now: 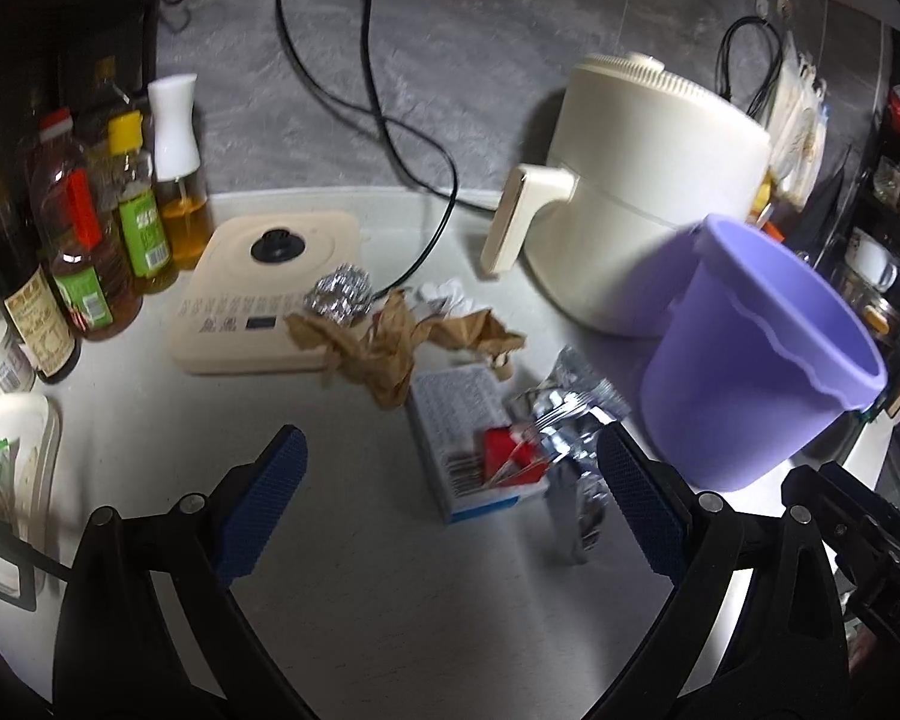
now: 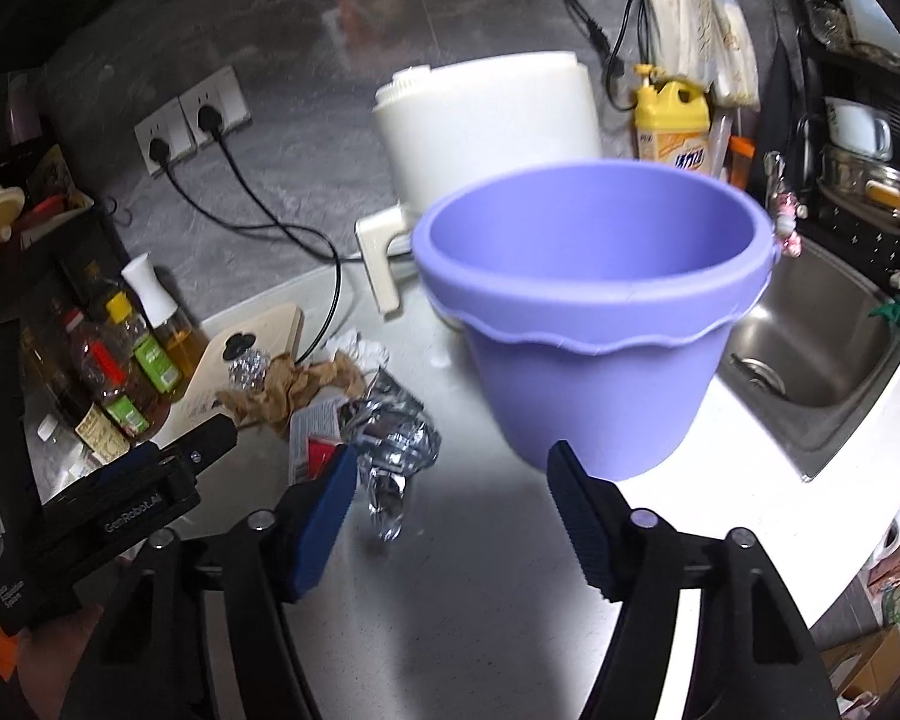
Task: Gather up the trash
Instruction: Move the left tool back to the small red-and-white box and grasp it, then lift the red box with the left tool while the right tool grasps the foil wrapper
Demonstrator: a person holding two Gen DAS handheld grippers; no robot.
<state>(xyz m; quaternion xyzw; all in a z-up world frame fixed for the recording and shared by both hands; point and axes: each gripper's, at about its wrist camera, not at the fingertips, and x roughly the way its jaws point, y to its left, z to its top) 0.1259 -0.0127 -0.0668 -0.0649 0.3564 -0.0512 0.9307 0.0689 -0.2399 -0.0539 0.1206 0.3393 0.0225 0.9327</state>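
Observation:
A purple bucket (image 1: 756, 354) (image 2: 594, 312) stands on the counter, empty inside. Trash lies left of it: a silver foil wrapper (image 1: 564, 420) (image 2: 390, 426), a white printed box with a red patch (image 1: 468, 438) (image 2: 315, 426), crumpled brown paper (image 1: 402, 342) (image 2: 294, 387), a foil ball (image 1: 339, 294) (image 2: 247, 369) and white tissue (image 1: 444, 294) (image 2: 360, 348). My left gripper (image 1: 450, 510) is open, low over the counter just before the box and wrapper. My right gripper (image 2: 450, 516) is open, just before the bucket's base.
A cream air fryer (image 1: 636, 192) (image 2: 492, 126) stands behind the bucket. A cream scale-like pad (image 1: 258, 300) and oil bottles (image 1: 96, 228) stand at the left. A steel sink (image 2: 810, 354) lies right of the bucket. Two black cords (image 1: 390, 132) run from wall sockets.

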